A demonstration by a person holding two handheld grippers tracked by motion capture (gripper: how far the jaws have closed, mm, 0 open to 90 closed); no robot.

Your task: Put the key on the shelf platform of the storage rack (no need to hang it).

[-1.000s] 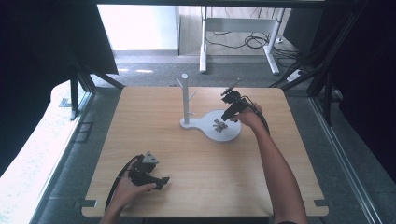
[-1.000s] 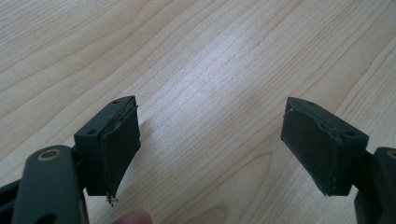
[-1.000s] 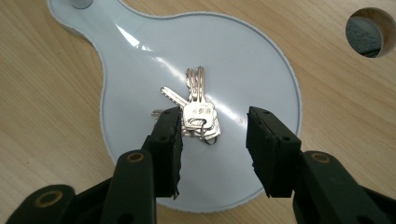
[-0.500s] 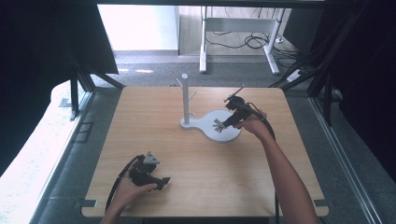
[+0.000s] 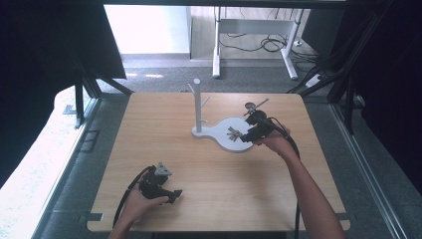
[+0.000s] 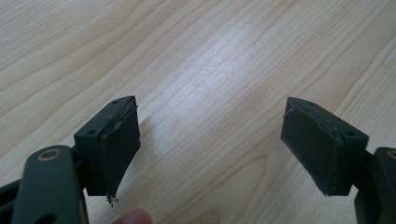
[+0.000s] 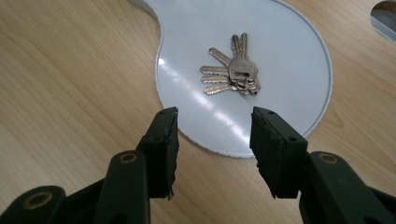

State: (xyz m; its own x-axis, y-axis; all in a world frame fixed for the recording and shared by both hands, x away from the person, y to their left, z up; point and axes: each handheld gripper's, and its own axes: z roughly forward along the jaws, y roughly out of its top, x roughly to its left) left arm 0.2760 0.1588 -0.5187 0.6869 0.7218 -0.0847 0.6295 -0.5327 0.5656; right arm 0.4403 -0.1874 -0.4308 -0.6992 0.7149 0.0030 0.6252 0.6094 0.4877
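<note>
Nearest you, your left hand (image 5: 133, 203) rests on the desk (image 5: 209, 199) close to its front edge, holding the left hand-held gripper (image 5: 169, 194) low over the wood, jaws pointing toward the desk's right. In the left gripper view that hand-held gripper (image 6: 210, 144) stands wide, its two black pads (image 6: 122, 140) well apart with bare wood grain between them, and a fingertip (image 6: 133, 217) peeks in at the bottom edge. Farther up and to the right, your right forearm (image 5: 308, 189) reaches across the desk to the right hand-held gripper (image 5: 247, 137), which sits at the right edge of a white base (image 5: 224, 137). In the right gripper view its jaws are parted at a middling width, holding nothing, and the right hand-held gripper (image 7: 214, 140) hovers just over the near rim of the base (image 7: 289, 56). A bunch of keys (image 7: 233, 72) lies flat on the round part of that base, fanned out, apart from the jaws and a little beyond them; in the high view the keys (image 5: 234, 133) show just left of the gripper. At the base's narrow left end a white post (image 5: 197, 104) stands upright with short pegs near its top. Beyond the desk lie grey floor (image 5: 164, 79) and cables (image 5: 271, 44) under a white frame.
</note>
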